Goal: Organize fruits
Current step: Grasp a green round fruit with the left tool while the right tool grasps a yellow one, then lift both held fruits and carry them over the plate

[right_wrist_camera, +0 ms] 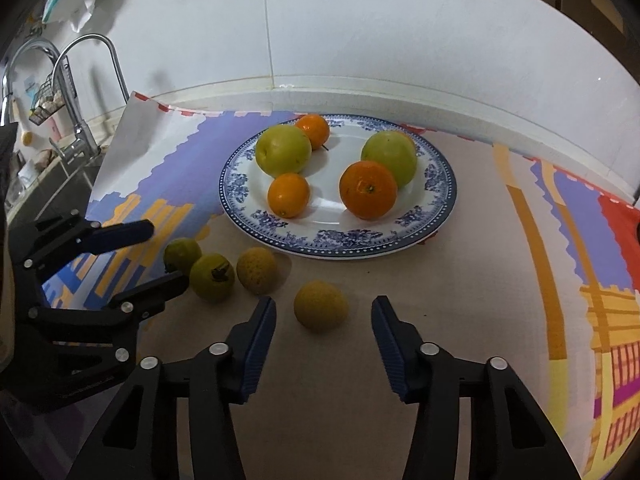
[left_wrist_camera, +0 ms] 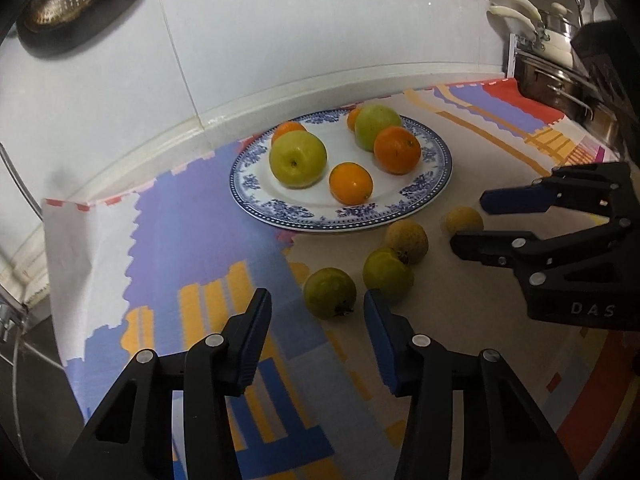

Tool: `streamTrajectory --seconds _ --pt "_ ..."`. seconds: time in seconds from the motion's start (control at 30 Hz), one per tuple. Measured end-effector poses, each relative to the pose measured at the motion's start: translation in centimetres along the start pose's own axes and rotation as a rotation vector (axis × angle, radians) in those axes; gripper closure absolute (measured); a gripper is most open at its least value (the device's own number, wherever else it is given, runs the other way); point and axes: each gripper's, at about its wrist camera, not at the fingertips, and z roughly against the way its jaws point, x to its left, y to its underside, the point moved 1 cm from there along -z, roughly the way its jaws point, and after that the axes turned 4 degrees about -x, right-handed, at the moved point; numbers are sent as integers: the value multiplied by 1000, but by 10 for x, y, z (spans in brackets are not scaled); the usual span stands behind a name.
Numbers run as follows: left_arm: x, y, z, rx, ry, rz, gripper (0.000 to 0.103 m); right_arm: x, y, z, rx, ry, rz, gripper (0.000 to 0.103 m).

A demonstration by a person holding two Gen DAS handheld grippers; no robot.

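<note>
Fruit lies in two groups on a bench (right_wrist_camera: 360, 360) covered by a patterned cloth (left_wrist_camera: 200, 248). A blue-and-white plate (right_wrist_camera: 340, 246) near the back wall holds two green apples, one on the left (right_wrist_camera: 283, 150) and one on the right (right_wrist_camera: 390, 158), plus three oranges: a large one (right_wrist_camera: 368, 190) at the front right, a smaller one (right_wrist_camera: 289, 195) at the front left, and one (right_wrist_camera: 313, 129) at the back. In front of the plate, four small fruits rest on the cloth. Two green ones (left_wrist_camera: 329, 293) (left_wrist_camera: 387, 273) sit side by side, a brownish-yellow one (left_wrist_camera: 407, 235) touches the second, and another brownish-yellow fruit (right_wrist_camera: 321, 306) lies apart to the right. The left tool (left_wrist_camera: 318, 310) hovers with its fingers spread on either side of the nearest green fruit, not touching it. The right tool (right_wrist_camera: 324, 316) is likewise spread around the lone yellow fruit, pads clear of it. A tap (right_wrist_camera: 76, 80) stands at the far left.
</note>
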Motion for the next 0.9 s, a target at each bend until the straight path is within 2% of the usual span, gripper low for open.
streamTrajectory --seconds 0.2,0.3,0.4,0.67,0.9 --pt "3 -3 -9 29 28 32 64 -1 -1 -8 12 -25 -9 61" --pt "3 -3 -11 41 47 43 74 -1 -2 -10 16 -31 -14 67" --pt "2 -4 -12 41 49 48 75 -2 -3 -11 16 -30 -20 72" --pt "3 -6 -4 30 32 76 75 -4 -4 -6 13 -41 -26 72" --pt "3 -11 16 -11 16 109 75 0 -6 11 -19 -57 -22 72"
